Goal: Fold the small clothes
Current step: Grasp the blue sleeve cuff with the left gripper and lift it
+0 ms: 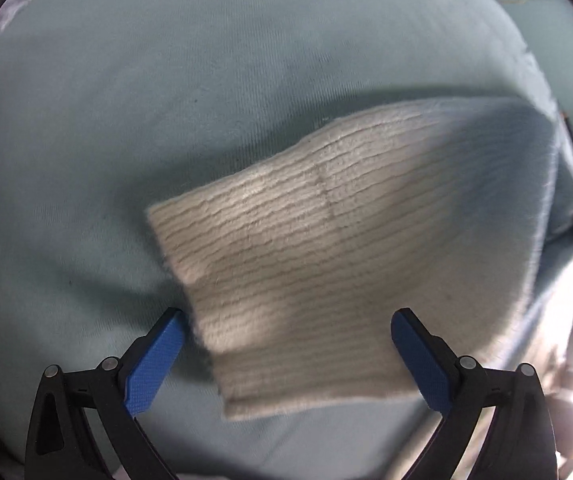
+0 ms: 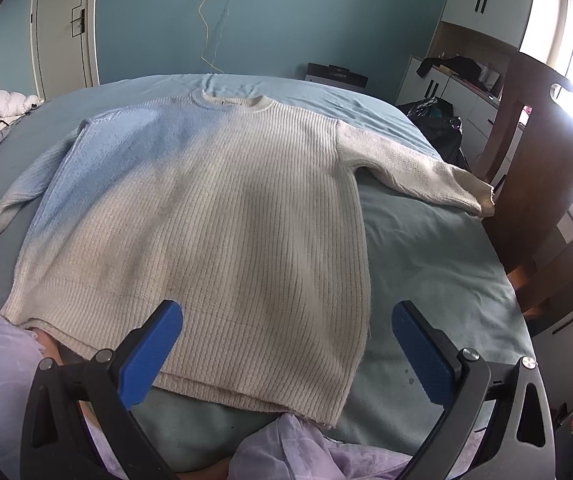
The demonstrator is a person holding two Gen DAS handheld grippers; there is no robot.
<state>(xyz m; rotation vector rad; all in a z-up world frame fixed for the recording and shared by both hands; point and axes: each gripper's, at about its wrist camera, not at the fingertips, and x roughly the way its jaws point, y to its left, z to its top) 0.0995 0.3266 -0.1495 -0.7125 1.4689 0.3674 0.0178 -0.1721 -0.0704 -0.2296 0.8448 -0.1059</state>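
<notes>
No folds yet: the sweater (image 2: 214, 216) lies flat on the bed (image 2: 438, 248), sleeves out left and right. Left gripper (image 1: 286, 344) hovers wide-jawed over the left cuff (image 1: 286, 280); right gripper (image 2: 286, 340), wide and empty, at the near hem.

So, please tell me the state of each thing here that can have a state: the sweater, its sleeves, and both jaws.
Sweater: spread flat on the bed, front up, not yet folded.
Left sleeve cuff: lying flat between the open jaws of the left gripper, not gripped.
Right sleeve: stretched out to the bed edge.
Right gripper: jaws open, above the hem, holding nothing.
</notes>
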